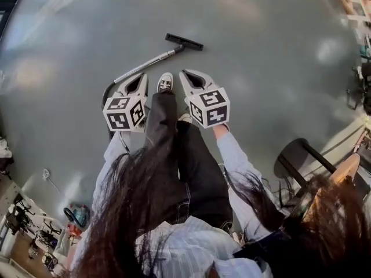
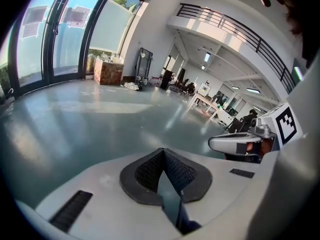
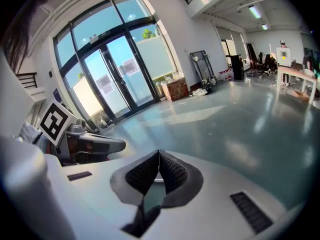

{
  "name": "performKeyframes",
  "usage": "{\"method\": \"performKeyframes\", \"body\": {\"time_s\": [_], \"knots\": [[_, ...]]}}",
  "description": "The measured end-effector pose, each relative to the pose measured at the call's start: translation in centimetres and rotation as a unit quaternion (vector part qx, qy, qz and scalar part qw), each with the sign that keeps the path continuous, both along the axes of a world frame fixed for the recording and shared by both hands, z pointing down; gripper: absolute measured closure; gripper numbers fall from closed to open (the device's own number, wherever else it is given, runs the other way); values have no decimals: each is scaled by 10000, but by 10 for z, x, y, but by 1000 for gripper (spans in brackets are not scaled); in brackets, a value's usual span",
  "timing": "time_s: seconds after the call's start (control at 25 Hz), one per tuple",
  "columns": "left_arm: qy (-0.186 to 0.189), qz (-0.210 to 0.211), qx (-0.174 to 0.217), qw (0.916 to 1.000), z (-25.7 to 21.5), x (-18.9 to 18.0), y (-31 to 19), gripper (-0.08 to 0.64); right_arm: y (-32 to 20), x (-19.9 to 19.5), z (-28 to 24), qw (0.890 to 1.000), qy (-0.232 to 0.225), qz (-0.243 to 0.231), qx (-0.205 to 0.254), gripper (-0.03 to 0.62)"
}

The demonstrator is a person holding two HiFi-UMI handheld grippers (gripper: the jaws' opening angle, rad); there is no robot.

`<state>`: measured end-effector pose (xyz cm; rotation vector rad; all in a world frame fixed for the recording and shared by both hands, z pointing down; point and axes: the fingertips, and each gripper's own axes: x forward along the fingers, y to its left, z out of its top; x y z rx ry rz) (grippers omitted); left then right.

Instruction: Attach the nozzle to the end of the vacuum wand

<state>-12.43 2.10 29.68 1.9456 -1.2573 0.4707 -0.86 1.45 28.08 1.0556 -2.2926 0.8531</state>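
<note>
In the head view the silver vacuum wand (image 1: 145, 66) lies on the grey floor with the black nozzle (image 1: 184, 41) at its far end; whether the two are joined I cannot tell. Both grippers are held high, well above the floor and apart from the wand. My left gripper (image 1: 142, 77) is shut with nothing in it, its black pads (image 2: 150, 170) meeting. My right gripper (image 1: 185, 74) is shut and holds nothing either, pads (image 3: 172, 171) together. Each gripper view shows the other gripper alongside, the right gripper (image 2: 239, 144) and the left gripper (image 3: 95, 145).
The person's shoe (image 1: 165, 83) stands just short of the wand. A black stool (image 1: 298, 155) is at the right, clutter (image 1: 75, 216) at the lower left. Far off are a cardboard box (image 2: 108, 71), glass doors (image 3: 112, 86) and tables (image 3: 295, 76).
</note>
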Motion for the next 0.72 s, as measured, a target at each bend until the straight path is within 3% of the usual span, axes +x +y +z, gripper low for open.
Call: {"method": "performKeyframes", "body": {"time_s": [0.2, 0.4, 0.72], "knots": [[124, 178, 171, 9996, -88, 28, 41, 555, 50, 7, -85, 9999, -108, 90, 66, 586], [156, 360, 327, 9987, -152, 39, 86, 555, 91, 19, -137, 9995, -145, 256, 116, 586], [287, 296, 444, 9982, -206, 11, 140, 554, 139, 14, -174, 9984, 3, 544, 129, 586]]}}
